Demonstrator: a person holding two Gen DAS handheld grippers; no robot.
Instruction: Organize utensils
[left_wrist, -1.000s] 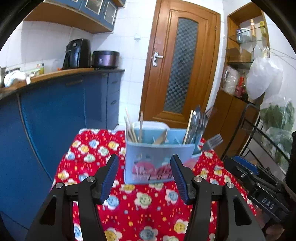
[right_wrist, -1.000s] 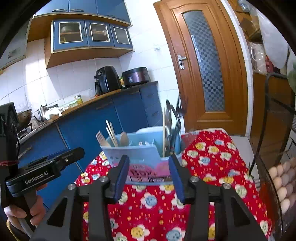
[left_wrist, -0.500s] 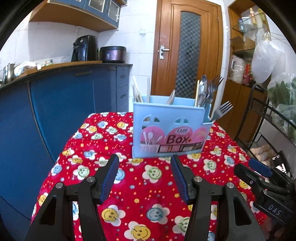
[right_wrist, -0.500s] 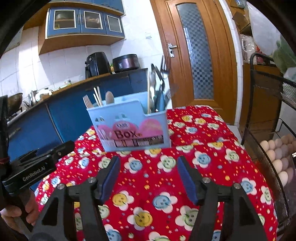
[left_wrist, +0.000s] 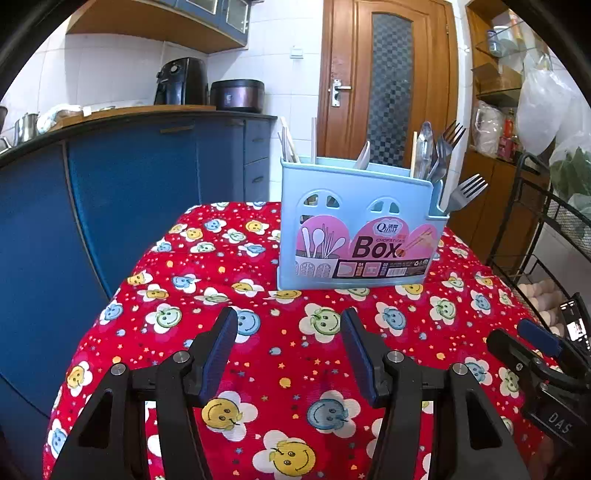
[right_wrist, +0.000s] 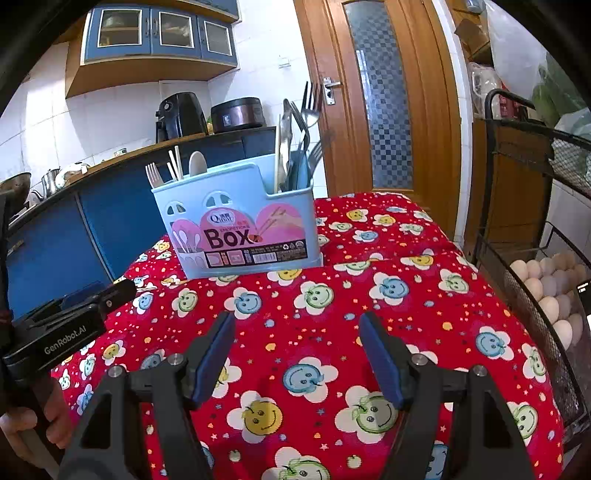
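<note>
Standing upright toward the far end of the surface (left_wrist: 207, 332), the pale blue utensil box (left_wrist: 354, 236) carries everything I can see of the cutlery: chopsticks (left_wrist: 290, 142) in its left compartment, a white spoon (left_wrist: 364, 156) near the middle, and a cluster of metal forks and spoons (left_wrist: 437, 151) crowded into the right end. One fork (left_wrist: 463, 192) leans out over the right edge of the box, more tilted than the others. No loose utensil lies on the red smiley-flower cloth (right_wrist: 369, 302) in either view.

Both tools hang low over the near part of the cloth, well apart from the box. The left claw (left_wrist: 290, 350) has its blue-padded fingers spread wide with nothing between them, and the right claw (right_wrist: 297, 354) is just as open and empty. The person's left hand (right_wrist: 33, 424) shows at the edge of the right view, gripping its handle.

To my eye the sorting looks finished or nearly so, with this moment a pause away from the box. If anything remains, it is probably that leaning fork: the next move would call for reaching forward, closing on its handle and setting it straighter among the metal pieces without tipping the light plastic box.
</note>
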